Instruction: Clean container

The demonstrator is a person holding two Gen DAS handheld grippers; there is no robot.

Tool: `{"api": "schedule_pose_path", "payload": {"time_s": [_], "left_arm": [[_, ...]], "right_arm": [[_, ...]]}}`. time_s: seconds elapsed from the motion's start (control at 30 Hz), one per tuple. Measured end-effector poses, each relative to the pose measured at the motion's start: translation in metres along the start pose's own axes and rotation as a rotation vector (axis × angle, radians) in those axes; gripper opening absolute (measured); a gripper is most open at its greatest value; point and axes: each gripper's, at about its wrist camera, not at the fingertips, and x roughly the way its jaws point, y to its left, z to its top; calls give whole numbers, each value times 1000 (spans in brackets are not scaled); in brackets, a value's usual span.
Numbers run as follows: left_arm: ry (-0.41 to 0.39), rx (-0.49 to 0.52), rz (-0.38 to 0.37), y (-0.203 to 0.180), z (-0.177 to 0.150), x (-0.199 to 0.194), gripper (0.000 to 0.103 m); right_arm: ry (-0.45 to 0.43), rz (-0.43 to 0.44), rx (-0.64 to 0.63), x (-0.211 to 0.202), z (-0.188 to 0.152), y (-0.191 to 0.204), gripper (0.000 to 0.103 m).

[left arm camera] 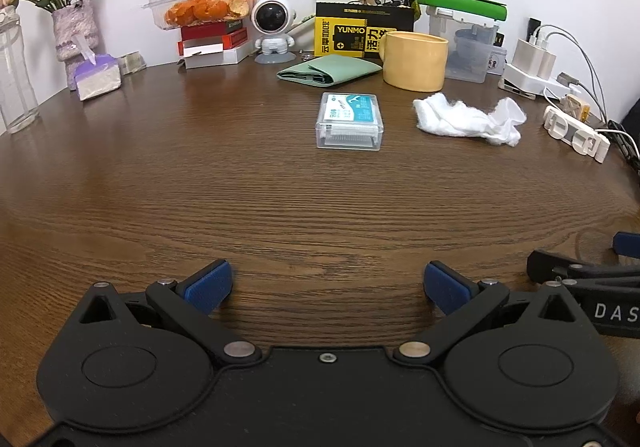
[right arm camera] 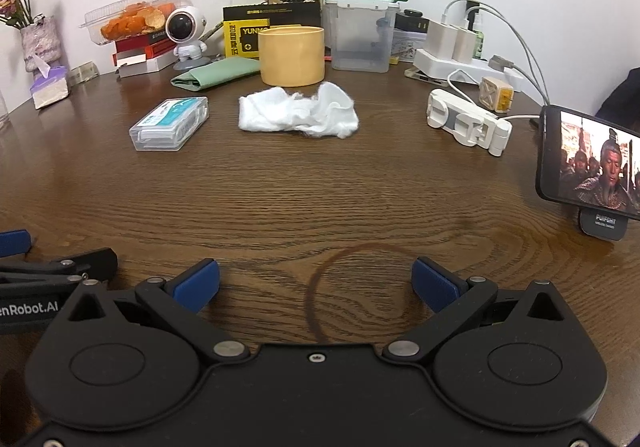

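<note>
A small clear plastic container (left arm camera: 349,120) with a blue-white label lies on the brown wooden table (left arm camera: 200,187); it also shows in the right wrist view (right arm camera: 170,123). A crumpled white cloth (left arm camera: 470,119) lies to its right and shows in the right wrist view (right arm camera: 298,111) too. My left gripper (left arm camera: 328,285) is open and empty, low over the table near its front, well short of the container. My right gripper (right arm camera: 315,281) is open and empty, beside the left one, over a dark ring stain (right arm camera: 360,295).
A yellow mug (left arm camera: 414,61), green folded cloth (left arm camera: 330,73), yellow-black box (left arm camera: 360,31), astronaut figure (left arm camera: 274,29), clear lidded bin (right arm camera: 360,35) and chargers (right arm camera: 456,47) line the back. A phone on a stand (right arm camera: 592,167) is at right, a white clip (right arm camera: 466,121) near it.
</note>
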Motion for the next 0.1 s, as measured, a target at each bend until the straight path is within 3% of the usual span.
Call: {"api": "schedule_pose_path", "payload": {"time_s": [0.1], "left_arm": [[0,0,1,1,0,0,103]], "right_arm": [[0,1,-1,0,0,0,103]]}}
